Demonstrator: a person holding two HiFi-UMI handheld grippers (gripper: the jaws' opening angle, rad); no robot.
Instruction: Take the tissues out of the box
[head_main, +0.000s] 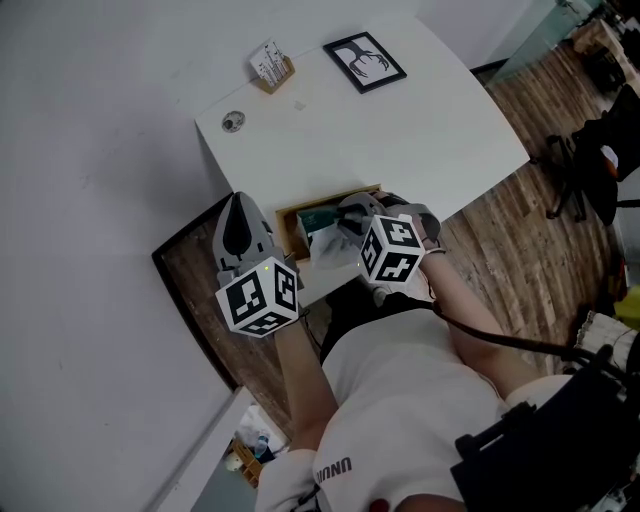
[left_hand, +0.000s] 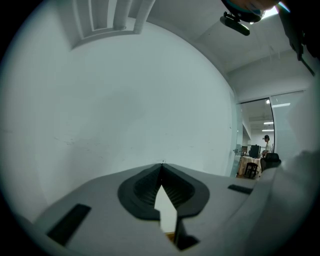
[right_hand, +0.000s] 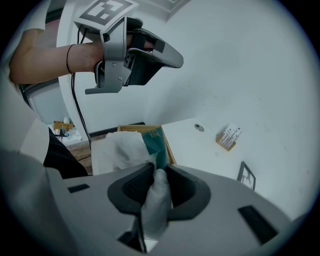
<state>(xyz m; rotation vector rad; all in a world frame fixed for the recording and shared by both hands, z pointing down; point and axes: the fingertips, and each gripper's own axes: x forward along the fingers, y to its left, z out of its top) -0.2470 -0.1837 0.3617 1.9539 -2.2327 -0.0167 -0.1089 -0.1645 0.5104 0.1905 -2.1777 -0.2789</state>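
On the near edge of the white table (head_main: 420, 130) stands a wooden tissue box (head_main: 292, 215) with a teal pack (right_hand: 152, 142) inside. My right gripper (head_main: 350, 218) is over the box, shut on a white tissue (right_hand: 155, 197) that runs up between its jaws (right_hand: 156, 172). More crumpled white tissue (right_hand: 122, 150) lies beside the box at the table's near edge. My left gripper (head_main: 238, 205) hovers just left of the box and points level toward the wall. Its jaws (left_hand: 161, 167) meet at the tips with nothing between them. The right gripper view shows the left gripper (right_hand: 172, 57) above the box.
A black picture frame (head_main: 364, 60), a small wooden card holder (head_main: 271, 67) and a round cable hole (head_main: 233, 122) sit at the table's far side. A dark office chair (head_main: 590, 150) stands on the wooden floor to the right. White wall lies to the left.
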